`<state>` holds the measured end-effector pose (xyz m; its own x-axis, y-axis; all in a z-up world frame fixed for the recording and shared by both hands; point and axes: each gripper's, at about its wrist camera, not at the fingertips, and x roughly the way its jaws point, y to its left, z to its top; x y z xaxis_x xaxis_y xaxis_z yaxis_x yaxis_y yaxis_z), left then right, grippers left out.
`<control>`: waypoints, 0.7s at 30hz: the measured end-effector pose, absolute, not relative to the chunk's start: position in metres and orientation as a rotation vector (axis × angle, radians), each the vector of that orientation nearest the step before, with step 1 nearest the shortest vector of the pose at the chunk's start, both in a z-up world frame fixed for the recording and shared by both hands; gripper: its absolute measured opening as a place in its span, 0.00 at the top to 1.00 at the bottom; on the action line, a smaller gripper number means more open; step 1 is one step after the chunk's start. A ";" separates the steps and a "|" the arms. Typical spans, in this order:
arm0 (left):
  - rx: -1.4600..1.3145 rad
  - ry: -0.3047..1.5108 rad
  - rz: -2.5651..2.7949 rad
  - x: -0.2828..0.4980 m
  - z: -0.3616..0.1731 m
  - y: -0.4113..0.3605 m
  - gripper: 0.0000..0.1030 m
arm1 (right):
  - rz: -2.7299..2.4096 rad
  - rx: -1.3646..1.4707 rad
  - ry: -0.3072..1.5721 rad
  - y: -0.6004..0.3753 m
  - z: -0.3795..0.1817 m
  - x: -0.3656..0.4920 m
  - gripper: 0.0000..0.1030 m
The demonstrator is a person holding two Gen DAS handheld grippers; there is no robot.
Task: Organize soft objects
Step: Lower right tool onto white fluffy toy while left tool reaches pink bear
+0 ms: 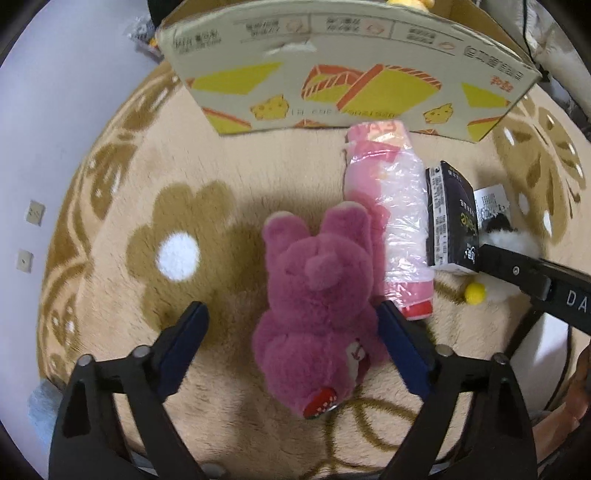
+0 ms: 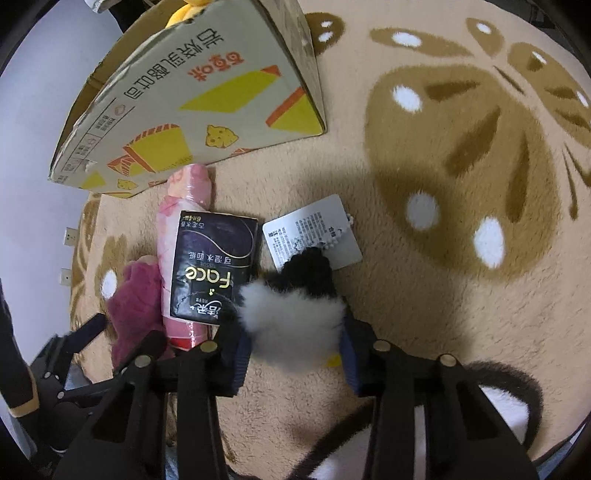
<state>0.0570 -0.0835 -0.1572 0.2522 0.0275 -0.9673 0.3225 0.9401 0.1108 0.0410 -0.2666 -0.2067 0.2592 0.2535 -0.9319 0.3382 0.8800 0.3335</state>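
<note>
A pink plush bear (image 1: pixel 317 295) lies on the beige flowered rug (image 1: pixel 177 206). My left gripper (image 1: pixel 291 325) points down over it and stands open, one blue pad on each side; the left pad is well clear of the fur. A black and white plush toy (image 2: pixel 291 317) with a yellow part lies right of a black tissue pack (image 2: pixel 214 266). My right gripper (image 2: pixel 293 350) has both pads pressed into its white fur. The same toy (image 1: pixel 513 240) shows at the right edge of the left wrist view, partly hidden by the right gripper's black body.
An open cardboard box (image 1: pixel 332 74) with yellow and orange print stands at the back, with a yellow plush (image 2: pixel 184 14) inside. A pink plastic-wrapped pack (image 1: pixel 391 206) lies between the bear and the tissue pack. The toy's white paper tag (image 2: pixel 314 229) rests on the rug.
</note>
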 end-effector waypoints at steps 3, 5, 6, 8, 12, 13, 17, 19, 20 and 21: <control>0.270 1.316 -0.212 0.060 -0.158 -0.080 0.23 | -0.067 0.538 1.317 -0.268 -0.207 0.040 0.66; 0.255 1.321 -0.221 0.060 -0.158 -0.079 0.31 | -0.063 0.550 1.305 -0.271 -0.205 0.039 0.68; 0.241 1.325 -0.228 0.060 -0.158 -0.078 0.38 | -0.063 0.551 1.295 -0.271 -0.204 0.039 0.69; 0.216 1.332 -0.251 0.059 -0.159 -0.078 0.43 | -0.063 0.543 1.280 -0.271 -0.201 0.039 0.69; 0.236 1.325 -0.250 0.056 -0.159 -0.079 0.48 | -0.051 0.511 1.233 -0.266 -0.192 0.041 0.74; 0.243 1.319 -0.251 0.055 -0.158 -0.080 0.49 | -0.050 0.505 1.222 -0.265 -0.190 0.042 0.74; 0.289 1.264 -0.232 0.047 -0.148 -0.083 0.57 | -0.027 0.518 1.182 -0.267 -0.182 0.041 0.74; 0.298 1.231 -0.216 0.043 -0.141 -0.084 0.65 | -0.028 0.520 1.171 -0.269 -0.180 0.040 0.74; 0.285 1.223 -0.215 0.042 -0.138 -0.082 0.66 | -0.029 0.521 1.161 -0.269 -0.178 0.039 0.74; 0.269 1.220 -0.215 0.043 -0.135 -0.080 0.68 | -0.027 0.524 1.146 -0.271 -0.175 0.039 0.74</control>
<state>0.0425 -0.0795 -0.1351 0.3301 -0.0185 -0.9438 0.3046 0.9484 0.0879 0.0385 -0.2706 -0.1749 0.4254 0.2416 -0.8722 0.2831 0.8798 0.3818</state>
